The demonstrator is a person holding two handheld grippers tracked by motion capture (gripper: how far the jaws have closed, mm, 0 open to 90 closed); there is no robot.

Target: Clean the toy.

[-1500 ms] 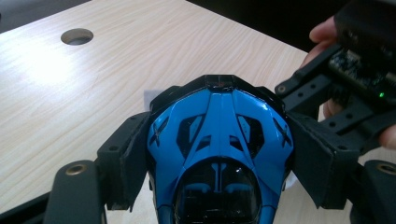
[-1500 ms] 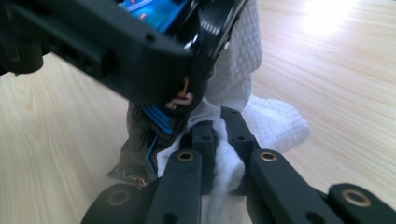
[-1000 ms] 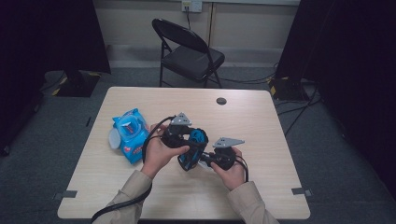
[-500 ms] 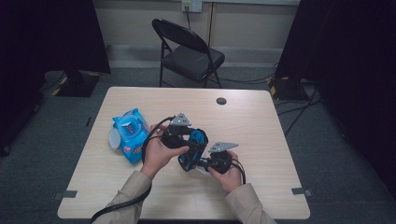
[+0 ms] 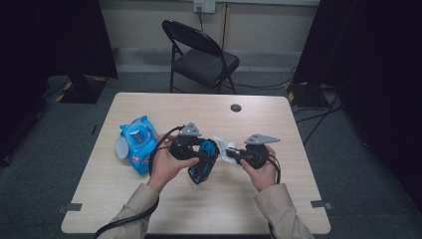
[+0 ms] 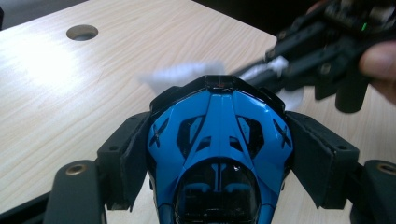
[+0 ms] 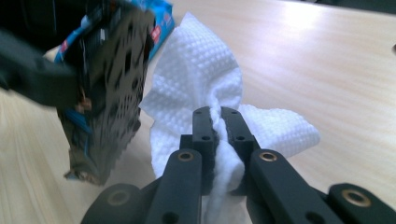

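Right tongs (image 7: 218,122) pinch a white wipe (image 7: 201,70) and have drawn back from the blue toy car (image 6: 219,140); a moment ago they were close against it. Reads as the end of one wiping pass, or a reposition for the next. Left tongs (image 6: 219,154) clamp the car by its sides, raised over mid-table (image 5: 164,104). Wipes pack (image 5: 138,144) lies left, well clear. Nothing blocks the return stroke.
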